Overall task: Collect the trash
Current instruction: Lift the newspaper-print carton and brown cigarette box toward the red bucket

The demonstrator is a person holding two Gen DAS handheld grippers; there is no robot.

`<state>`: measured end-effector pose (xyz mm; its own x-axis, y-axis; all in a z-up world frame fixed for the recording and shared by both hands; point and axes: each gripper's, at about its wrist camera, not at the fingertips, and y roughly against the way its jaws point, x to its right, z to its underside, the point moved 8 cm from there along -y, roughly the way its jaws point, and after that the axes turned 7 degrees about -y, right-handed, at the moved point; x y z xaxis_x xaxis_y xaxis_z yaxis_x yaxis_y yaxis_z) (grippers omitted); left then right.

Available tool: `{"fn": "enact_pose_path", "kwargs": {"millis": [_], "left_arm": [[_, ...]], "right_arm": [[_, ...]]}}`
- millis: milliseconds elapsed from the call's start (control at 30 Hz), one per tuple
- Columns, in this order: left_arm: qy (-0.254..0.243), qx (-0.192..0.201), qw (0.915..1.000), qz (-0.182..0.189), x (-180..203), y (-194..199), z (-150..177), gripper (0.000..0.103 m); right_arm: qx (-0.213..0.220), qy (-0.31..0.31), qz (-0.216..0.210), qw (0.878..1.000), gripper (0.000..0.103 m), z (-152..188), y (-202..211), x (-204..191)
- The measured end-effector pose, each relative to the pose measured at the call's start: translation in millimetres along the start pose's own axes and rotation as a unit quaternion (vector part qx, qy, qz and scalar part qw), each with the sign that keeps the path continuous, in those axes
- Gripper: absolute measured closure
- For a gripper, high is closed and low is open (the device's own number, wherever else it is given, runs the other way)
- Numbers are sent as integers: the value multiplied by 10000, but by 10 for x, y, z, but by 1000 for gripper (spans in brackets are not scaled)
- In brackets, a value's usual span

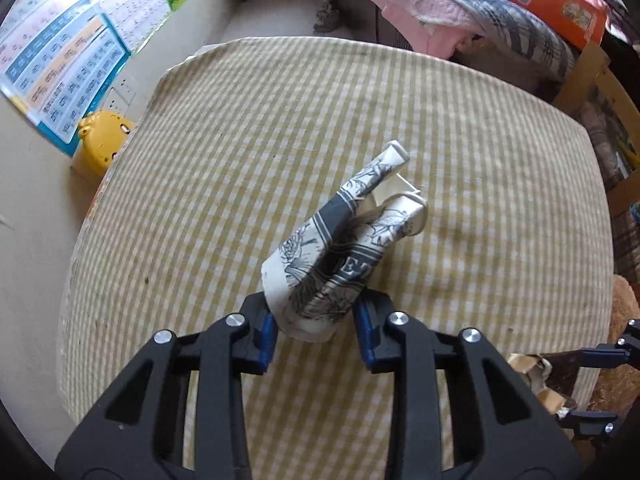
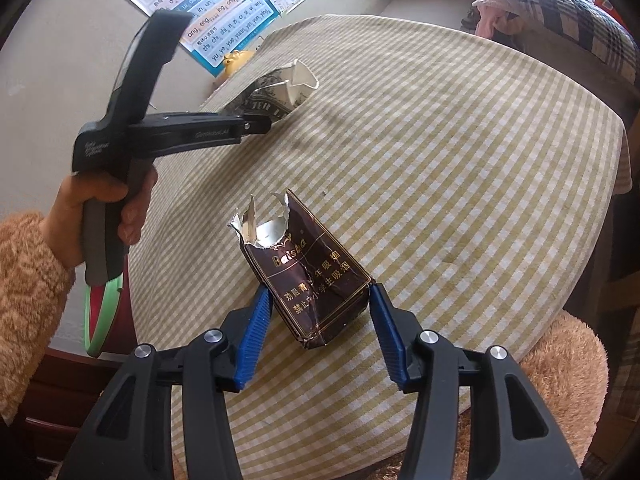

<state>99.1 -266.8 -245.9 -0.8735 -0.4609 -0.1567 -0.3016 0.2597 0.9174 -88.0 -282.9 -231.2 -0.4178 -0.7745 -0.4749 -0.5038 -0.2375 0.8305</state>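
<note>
A crushed paper cup (image 1: 340, 240) with a dark blue and white print sticks up from my left gripper (image 1: 316, 320), whose blue pads press on its base from both sides. The right wrist view shows the same cup (image 2: 280, 88) at the tip of the left gripper (image 2: 256, 124), above the far left part of the checked tablecloth (image 2: 460, 160). A torn dark brown cigarette pack (image 2: 312, 276) with gold lettering and ripped foil at its top sits between the pads of my right gripper (image 2: 320, 300). Both pads touch its lower corners.
A yellow toy (image 1: 104, 136) sits by the wall at the table's left edge, under wall posters (image 1: 60, 68). Bedding and an orange box (image 1: 560, 8) lie beyond the far edge. A brown plush seat (image 2: 560, 368) is at the near right. A green and red hoop (image 2: 104, 312) hangs below a hand (image 2: 100, 208).
</note>
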Motion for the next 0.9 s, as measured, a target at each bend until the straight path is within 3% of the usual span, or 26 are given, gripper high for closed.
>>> {"fn": "enact_pose_path", "kwargs": {"millis": [167,400,900], "left_arm": [[552,121,9983,-167,-152,161,135,72],[1607,141,9860,-415,-404,467,497,72],[2679,258,9583,-966,-770,1035,1426,72]], "right_arm": [[3,21,27,10000,54,0,4,8],[29,134,184,9997,55,1,-22,-37],[98,305,517,9981,57,45,-38,-171]]}}
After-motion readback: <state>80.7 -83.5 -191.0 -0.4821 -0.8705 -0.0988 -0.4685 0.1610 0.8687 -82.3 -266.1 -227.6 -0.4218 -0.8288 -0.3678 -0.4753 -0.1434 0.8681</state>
